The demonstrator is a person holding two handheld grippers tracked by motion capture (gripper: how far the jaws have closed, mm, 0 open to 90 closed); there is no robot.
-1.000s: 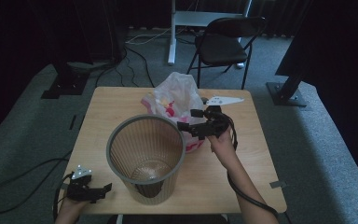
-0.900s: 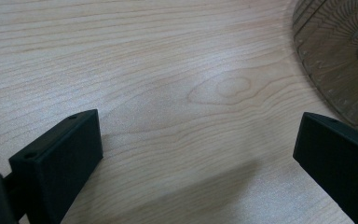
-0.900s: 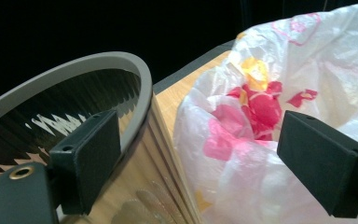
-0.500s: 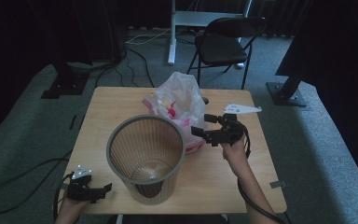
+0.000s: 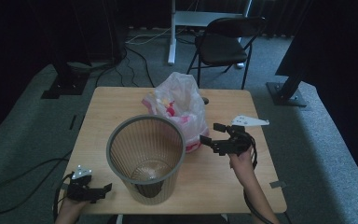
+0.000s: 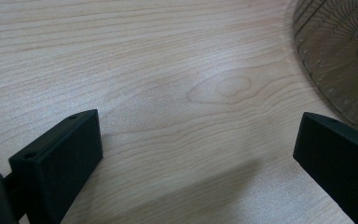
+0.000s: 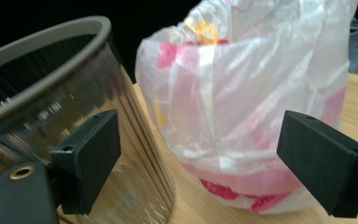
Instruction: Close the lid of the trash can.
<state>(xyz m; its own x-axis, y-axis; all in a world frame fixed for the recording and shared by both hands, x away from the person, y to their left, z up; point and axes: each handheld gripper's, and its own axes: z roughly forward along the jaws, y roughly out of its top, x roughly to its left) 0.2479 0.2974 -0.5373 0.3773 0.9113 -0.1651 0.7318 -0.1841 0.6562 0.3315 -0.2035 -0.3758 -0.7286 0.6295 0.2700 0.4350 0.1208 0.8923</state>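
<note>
Nearest, at the table's (image 5: 102, 100) near left corner, the left gripper (image 5: 103, 188) rests low over the bare wood, its jaws spread wide and holding nothing. Just right of it stands the grey ribbed wastebasket (image 5: 147, 158), upright. Farther right, the right gripper (image 5: 209, 134) hovers with jaws wide apart and empty, pointing left at the plastic bag (image 5: 179, 107), near but not touching it. That white-and-pink bag sits behind the wastebasket, touching its far right side.
</note>
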